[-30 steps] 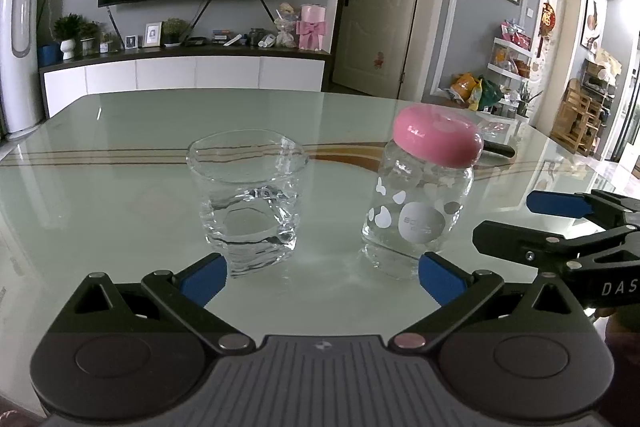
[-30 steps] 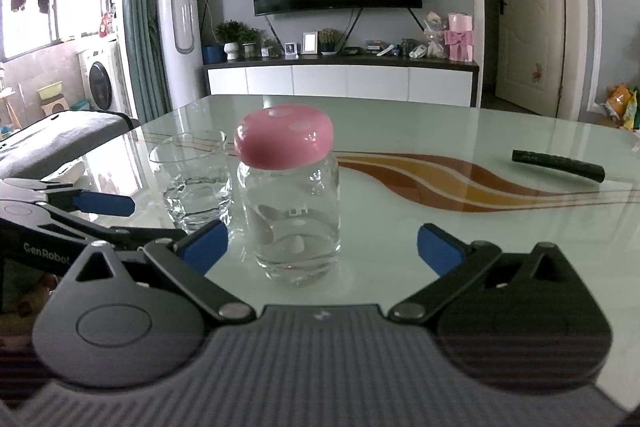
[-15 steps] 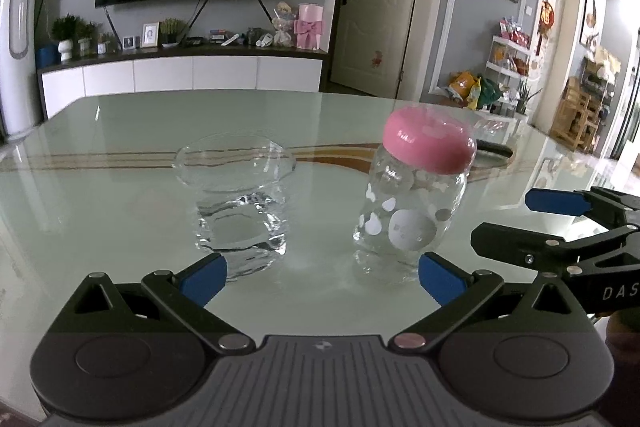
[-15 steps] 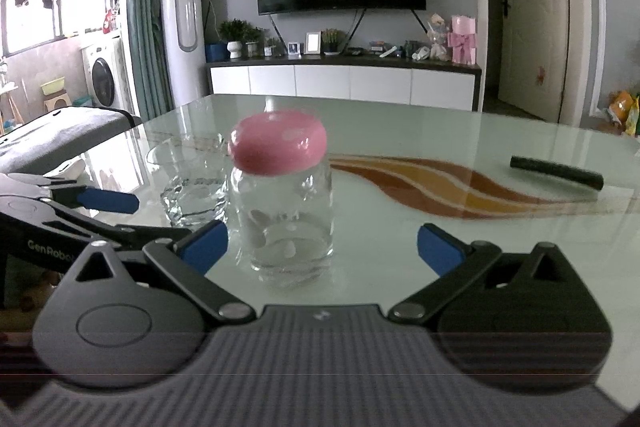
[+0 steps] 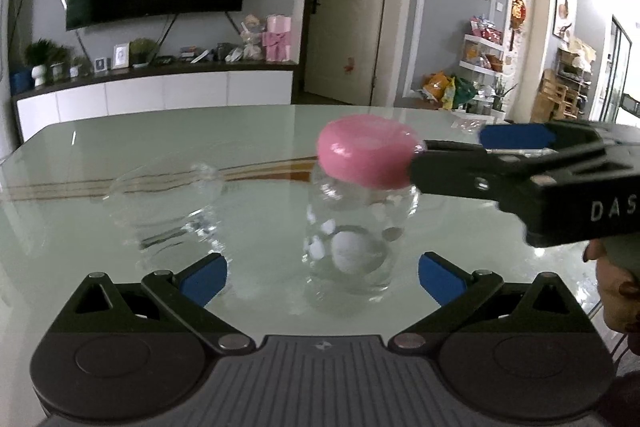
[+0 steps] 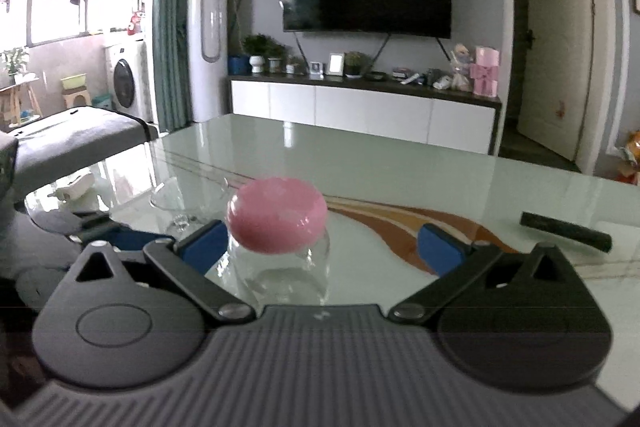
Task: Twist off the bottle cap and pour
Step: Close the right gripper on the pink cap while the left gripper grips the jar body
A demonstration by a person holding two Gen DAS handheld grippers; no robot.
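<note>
A clear glass bottle (image 5: 354, 235) with white spots and a pink cap (image 5: 368, 155) stands on the glass table (image 5: 200, 131). A clear drinking glass (image 5: 168, 203) with some water stands to its left. My left gripper (image 5: 320, 277) is open, with the bottle's body between its blue pads. My right gripper (image 6: 320, 241) is open and raised to cap height; the pink cap (image 6: 276, 215) lies between its pads, closer to the left one. The bottle body (image 6: 280, 275) shows below. The right gripper also shows in the left wrist view (image 5: 460, 157), reaching in from the right.
A black remote-like bar (image 6: 566, 231) lies on the table to the right. A brown curved stripe (image 6: 384, 223) runs across the tabletop. A TV cabinet (image 6: 360, 107) stands beyond the table's far edge. A grey seat (image 6: 76, 139) is off the left side.
Both grippers moved in on the bottle. The left now has the bottle body between its fingers. The right rose and advanced to cap height, with the cap between its fingers.
</note>
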